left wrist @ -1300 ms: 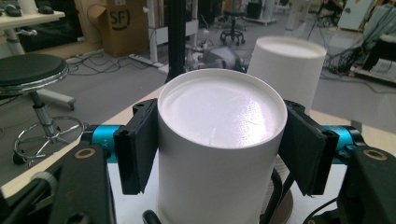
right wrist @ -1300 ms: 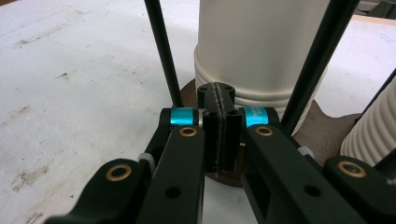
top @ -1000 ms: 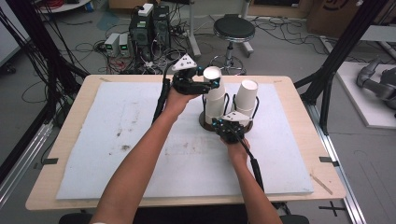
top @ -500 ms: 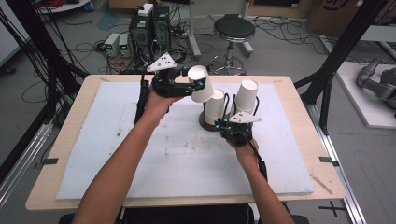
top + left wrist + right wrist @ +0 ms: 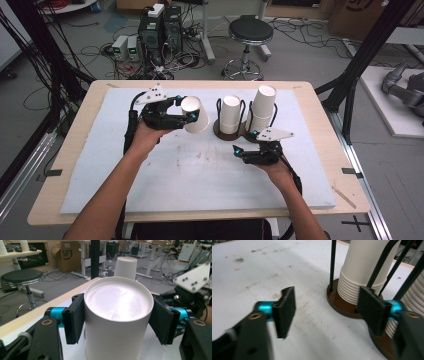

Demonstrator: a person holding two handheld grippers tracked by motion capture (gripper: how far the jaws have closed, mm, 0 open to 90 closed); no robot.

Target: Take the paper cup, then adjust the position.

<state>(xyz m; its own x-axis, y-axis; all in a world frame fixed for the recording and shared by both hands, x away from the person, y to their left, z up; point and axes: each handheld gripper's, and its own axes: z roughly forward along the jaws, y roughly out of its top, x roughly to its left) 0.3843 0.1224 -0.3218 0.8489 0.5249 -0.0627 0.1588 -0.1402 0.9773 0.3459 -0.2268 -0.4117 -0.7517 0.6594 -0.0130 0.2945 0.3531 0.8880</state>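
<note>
Leftward we carry the cup (image 5: 195, 114) (tipped sideways) in our left gripper (image 5: 186, 116), away from the stacks (image 5: 231, 115); our right gripper (image 5: 239, 149) gapes empty nearby.

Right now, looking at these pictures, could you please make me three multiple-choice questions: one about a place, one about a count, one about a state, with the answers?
1. Where is the paper cup that the left gripper holds?
A. in the air, left of the two stacks
B. standing on the stool
C. lying flat on the white mat

2. How many cup stacks stand in wire holders on the table?
A. one
B. two
C. four

3. How do the jaws of the right gripper stand?
A. shut on a cup
B. shut on a wire
C. open, with nothing between them

Answers: 1 A, the high view shows the cup tilted above the white mat, beside the middle stack. 2 B, the middle stack and the right stack are the two in holders. 3 C, the right gripper view shows only mat between the pads.
</note>
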